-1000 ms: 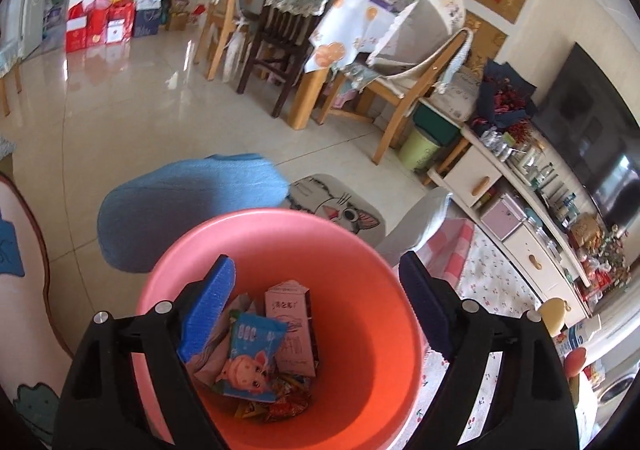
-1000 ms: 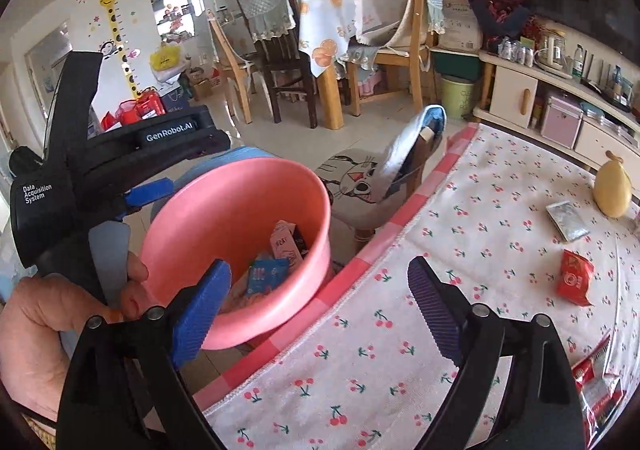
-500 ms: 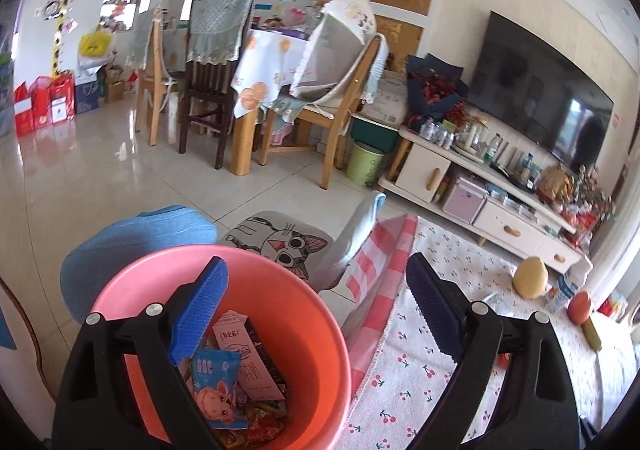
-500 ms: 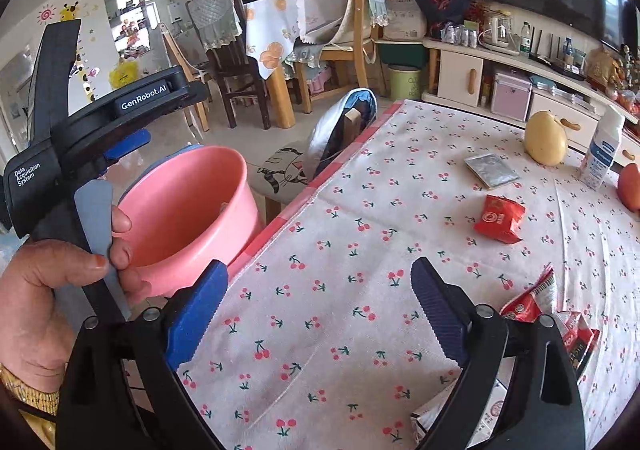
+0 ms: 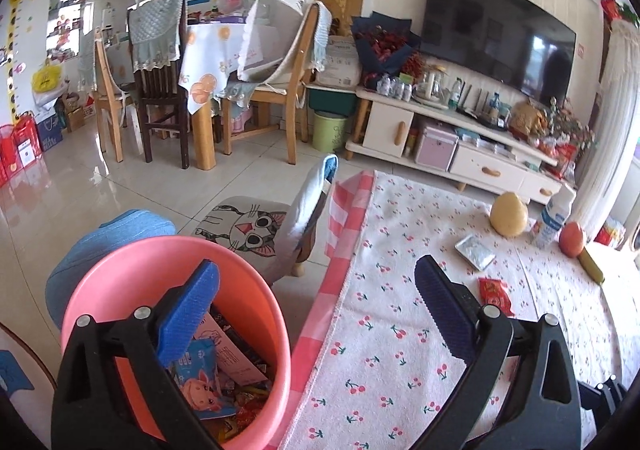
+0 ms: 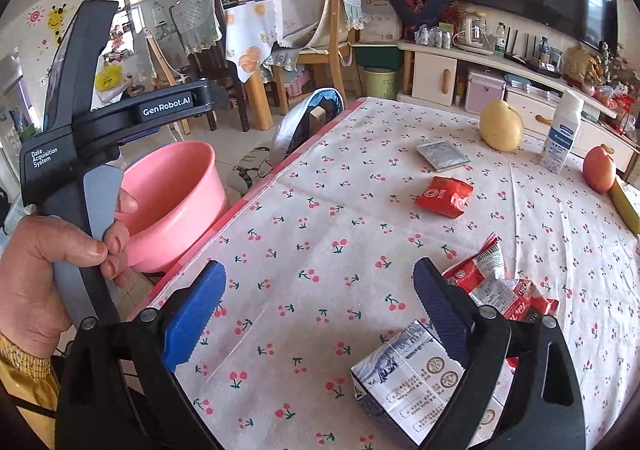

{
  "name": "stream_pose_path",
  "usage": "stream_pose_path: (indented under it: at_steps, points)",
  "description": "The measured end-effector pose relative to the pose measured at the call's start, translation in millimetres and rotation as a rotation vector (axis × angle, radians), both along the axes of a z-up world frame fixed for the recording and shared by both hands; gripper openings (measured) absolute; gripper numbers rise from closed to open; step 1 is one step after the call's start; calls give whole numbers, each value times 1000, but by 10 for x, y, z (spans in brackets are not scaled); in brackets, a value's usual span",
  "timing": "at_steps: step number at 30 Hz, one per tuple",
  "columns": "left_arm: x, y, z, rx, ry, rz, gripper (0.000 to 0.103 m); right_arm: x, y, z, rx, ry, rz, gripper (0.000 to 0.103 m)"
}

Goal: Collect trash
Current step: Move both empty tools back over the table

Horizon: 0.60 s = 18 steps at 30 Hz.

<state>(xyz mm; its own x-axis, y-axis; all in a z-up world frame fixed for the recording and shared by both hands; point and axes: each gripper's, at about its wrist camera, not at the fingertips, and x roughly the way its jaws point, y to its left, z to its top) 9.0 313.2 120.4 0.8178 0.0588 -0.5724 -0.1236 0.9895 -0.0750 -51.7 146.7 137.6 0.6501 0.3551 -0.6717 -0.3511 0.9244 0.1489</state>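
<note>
Left wrist view: the left tongs (image 5: 316,304) are seen spread wide and their jaws are opening, with nothing gripped. The blue left pad is framed over the pink bin (image 5: 256,298), which stands on the floor just beside the edge of the worktop (image 5: 384,334). Wrappers and a small carton are seen piled inside the bin. The dark right pad is framed over the cherry-print cloth. Farther along the worktop a small red packet (image 5: 496,295), a silver sachet (image 5: 474,252), a yellow pear-like fruit (image 5: 509,213), a white bottle (image 5: 554,216) and a red apple (image 5: 572,239) are noted.

Right wrist view: the right tongs (image 6: 320,298) are seen wide apart, nothing between the pads. A milk carton (image 6: 404,378) lies flat on the worktop, just below the right finger. A torn red-and-white wrapper (image 6: 496,282) lies beside it, partly hidden by the same finger. The red packet (image 6: 444,191) and silver sachet (image 6: 442,155) lie well apart from the tongs, toward the far end. At the left, the other tool is held in the person's left hand (image 6: 40,274), with the pink bin (image 6: 180,202) directly behind it.
</note>
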Motion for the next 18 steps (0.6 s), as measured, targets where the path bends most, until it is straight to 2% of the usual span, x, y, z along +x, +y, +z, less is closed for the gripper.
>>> stream_pose_path:
  at_steps: [7,18]
  points:
    - [62,-185,-83,11,60,-36,99,-103,-248,27,-2,-22,-27,94]
    - [105,-546,-162,10,100,-103,99,-165,-748,59,32,-33,-89,94]
